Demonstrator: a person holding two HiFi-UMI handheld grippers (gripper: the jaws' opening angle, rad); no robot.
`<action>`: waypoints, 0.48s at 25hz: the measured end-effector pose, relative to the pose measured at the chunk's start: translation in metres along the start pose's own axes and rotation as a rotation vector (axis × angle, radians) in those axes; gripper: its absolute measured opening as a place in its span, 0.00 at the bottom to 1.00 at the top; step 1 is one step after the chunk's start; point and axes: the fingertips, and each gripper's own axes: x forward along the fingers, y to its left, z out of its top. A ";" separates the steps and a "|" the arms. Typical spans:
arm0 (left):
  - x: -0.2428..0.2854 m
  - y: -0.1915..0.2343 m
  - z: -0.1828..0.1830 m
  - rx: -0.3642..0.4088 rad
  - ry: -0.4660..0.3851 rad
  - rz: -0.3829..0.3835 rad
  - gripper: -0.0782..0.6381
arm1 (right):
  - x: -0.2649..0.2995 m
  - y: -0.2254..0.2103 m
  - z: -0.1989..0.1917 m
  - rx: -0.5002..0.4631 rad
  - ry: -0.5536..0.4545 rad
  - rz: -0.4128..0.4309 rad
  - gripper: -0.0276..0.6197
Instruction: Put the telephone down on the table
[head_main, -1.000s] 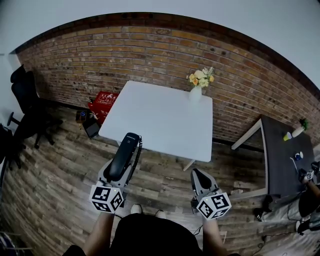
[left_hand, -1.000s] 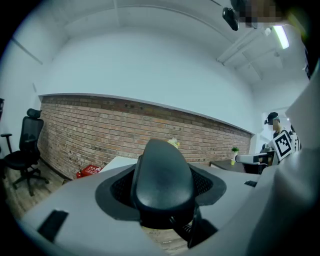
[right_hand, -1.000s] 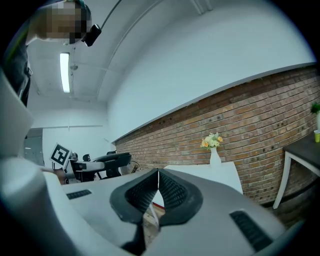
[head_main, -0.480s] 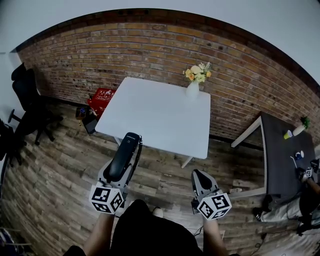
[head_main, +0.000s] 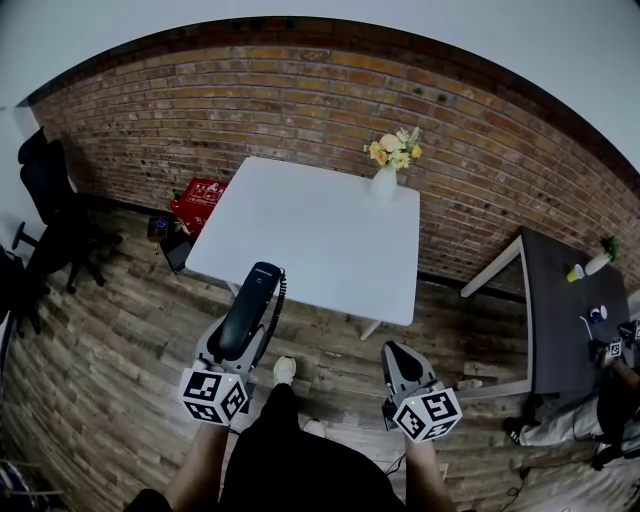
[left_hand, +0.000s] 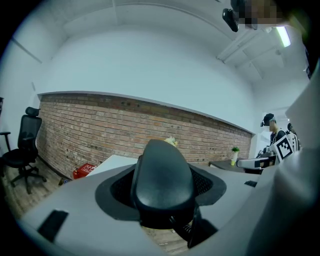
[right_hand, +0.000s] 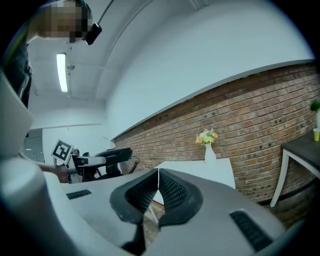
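Grey left gripper (head_main: 245, 322), right gripper (head_main: 394, 346); black-white marker cubes (head_main: 214, 396); black top (head_main: 300, 472).

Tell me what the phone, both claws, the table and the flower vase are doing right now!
Telephone: gripped by the left claw, up in the air, not on the table.
Left claw: shut on the telephone.
Right claw: shut, empty.
White table: standing, vase on its far corner.
Vase: upright, holding flowers.

Office: swivel chair (head_main: 48, 185), white table (head_main: 315, 235)
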 end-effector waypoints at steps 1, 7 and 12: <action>0.004 0.003 0.001 -0.001 -0.001 -0.003 0.50 | 0.004 -0.001 0.000 0.000 0.001 -0.002 0.08; 0.041 0.023 0.011 -0.003 -0.005 -0.027 0.50 | 0.038 -0.014 0.004 -0.010 0.009 -0.027 0.08; 0.081 0.045 0.026 0.001 -0.005 -0.054 0.50 | 0.082 -0.022 0.016 -0.025 0.008 -0.029 0.08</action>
